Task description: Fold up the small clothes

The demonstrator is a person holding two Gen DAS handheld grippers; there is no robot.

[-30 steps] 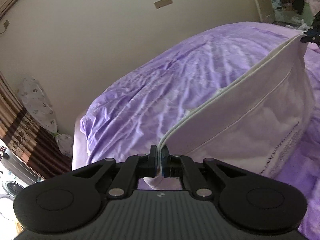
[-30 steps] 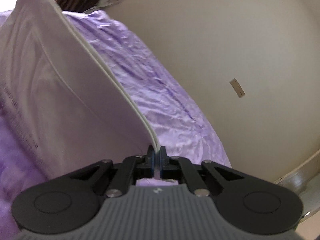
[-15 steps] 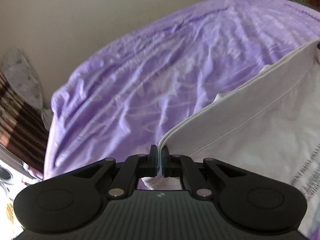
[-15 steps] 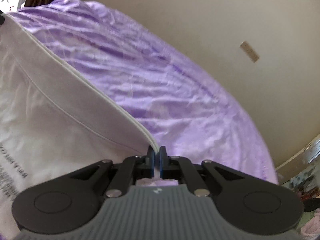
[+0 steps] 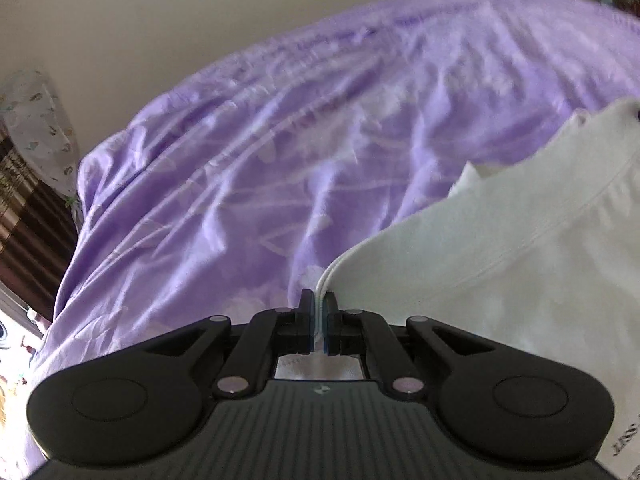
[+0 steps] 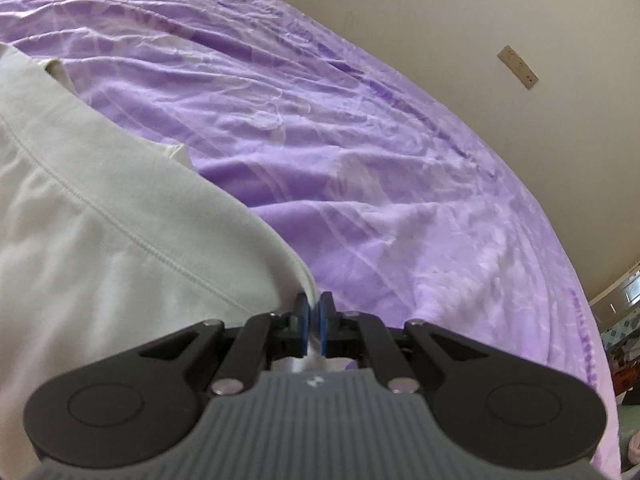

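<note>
A white garment (image 5: 500, 264) with a stitched hem lies spread low over the purple bedsheet (image 5: 280, 152). My left gripper (image 5: 319, 308) is shut on the garment's left hem corner. In the right wrist view the same white garment (image 6: 100, 232) stretches off to the left, and my right gripper (image 6: 315, 312) is shut on its right hem corner. The hem edge runs between the two grippers. A second white layer peeks out under the top layer. Small black print shows at the garment's lower right in the left wrist view.
The purple bedsheet (image 6: 380, 168) is wrinkled and fills the space ahead of both grippers. A beige wall (image 6: 500, 8) with a small plate (image 6: 517, 67) stands behind the bed. A patterned bag (image 5: 36, 128) and a dark curtain (image 5: 24, 236) stand at the left.
Both grippers have come down and forward with the garment's hem. The garment hung taut and raised before; now it lies low over the sheet, folded over its lower layer.
</note>
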